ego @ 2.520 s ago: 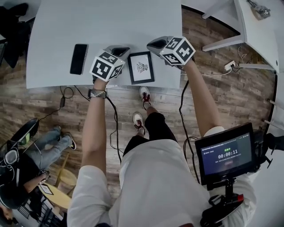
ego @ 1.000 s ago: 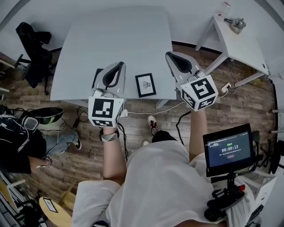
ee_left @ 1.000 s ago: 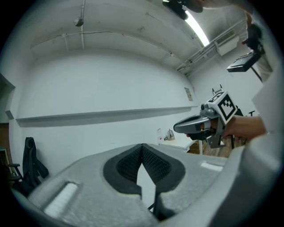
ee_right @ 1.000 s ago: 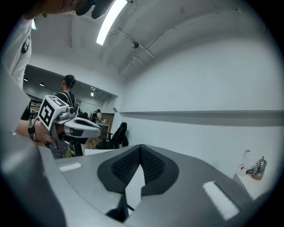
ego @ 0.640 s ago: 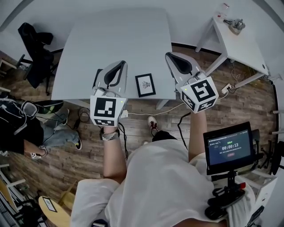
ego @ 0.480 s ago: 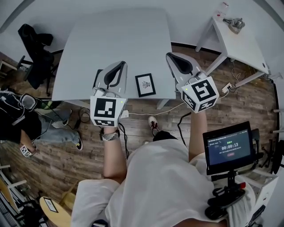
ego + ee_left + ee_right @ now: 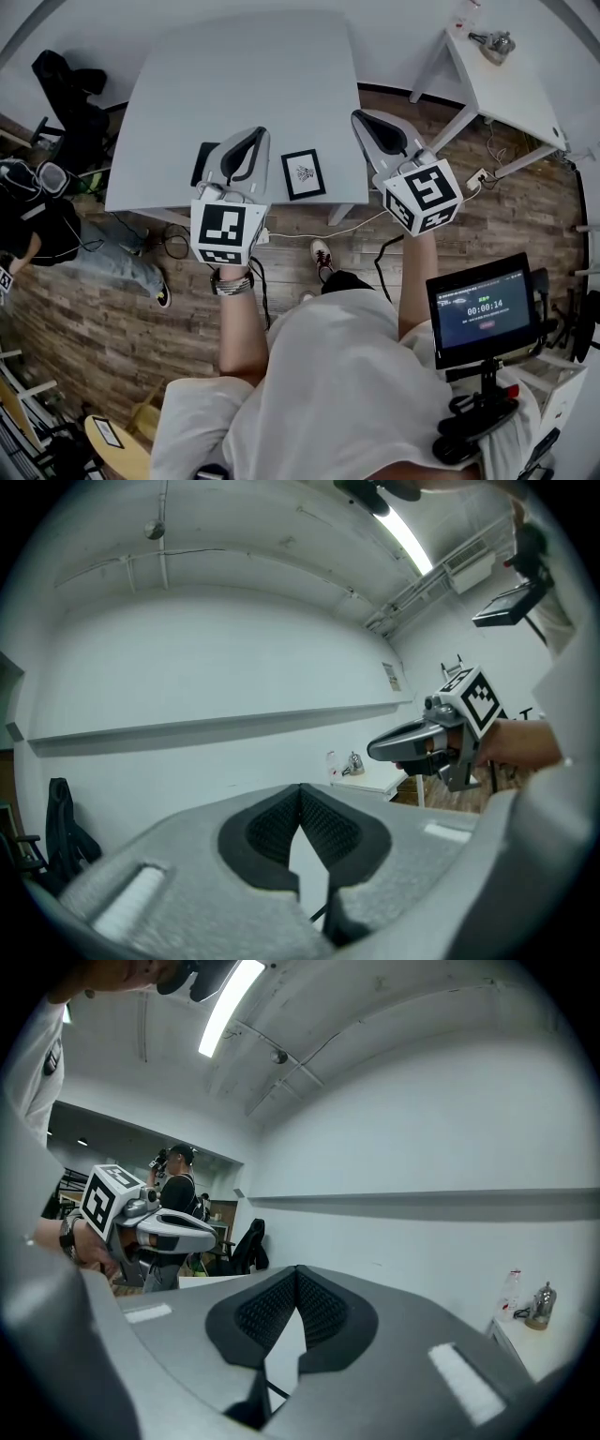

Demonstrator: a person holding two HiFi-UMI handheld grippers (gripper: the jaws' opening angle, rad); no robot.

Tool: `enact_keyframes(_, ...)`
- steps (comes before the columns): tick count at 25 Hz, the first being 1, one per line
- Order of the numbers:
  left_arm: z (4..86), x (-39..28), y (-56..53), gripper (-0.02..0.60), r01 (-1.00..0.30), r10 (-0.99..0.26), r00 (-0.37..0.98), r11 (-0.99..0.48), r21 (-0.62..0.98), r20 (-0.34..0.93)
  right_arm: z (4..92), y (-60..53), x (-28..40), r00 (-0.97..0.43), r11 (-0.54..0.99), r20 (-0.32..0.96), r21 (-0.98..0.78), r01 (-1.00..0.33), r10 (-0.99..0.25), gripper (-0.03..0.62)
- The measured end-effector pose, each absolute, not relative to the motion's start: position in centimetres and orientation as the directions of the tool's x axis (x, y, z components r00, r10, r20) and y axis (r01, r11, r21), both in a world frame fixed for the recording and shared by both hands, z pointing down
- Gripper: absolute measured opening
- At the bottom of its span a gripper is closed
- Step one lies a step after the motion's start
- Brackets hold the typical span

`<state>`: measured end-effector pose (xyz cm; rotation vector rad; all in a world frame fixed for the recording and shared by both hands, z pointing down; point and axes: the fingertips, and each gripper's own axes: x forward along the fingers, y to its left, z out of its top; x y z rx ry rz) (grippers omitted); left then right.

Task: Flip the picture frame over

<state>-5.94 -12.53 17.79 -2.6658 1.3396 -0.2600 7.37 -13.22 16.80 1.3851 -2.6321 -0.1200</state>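
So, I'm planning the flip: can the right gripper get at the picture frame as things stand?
Probably yes. The picture frame lies flat near the edge of the table, nothing beside it on that side. The right gripper is shut and raised, so it must lower and open.

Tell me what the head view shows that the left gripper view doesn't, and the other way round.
Only the head view: the picture frame, lying picture-up near the front edge of the grey table, and the timer screen. Only the left gripper view: the ceiling light and the long wall ledge. Both: the left gripper, shut and empty, and the right gripper.
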Motion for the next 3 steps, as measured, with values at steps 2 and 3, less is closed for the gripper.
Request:
enact_keyframes(2,17.95,-6.1,-12.58,0.003,-0.781,-0.805,0.586,-0.592,-0.198,0.093,16.86,-13.27,7.43,-0.555,0.565,0.108,0.144,-0.812,-0.825,0.002)
enact_keyframes(3,18.0,-6.19,-12.61,0.003,-0.783,-0.805,0.585,-0.591,-0.195,0.094,16.9,-13.3,7.45,-0.554,0.565,0.109,0.142,-0.813,-0.825,0.002)
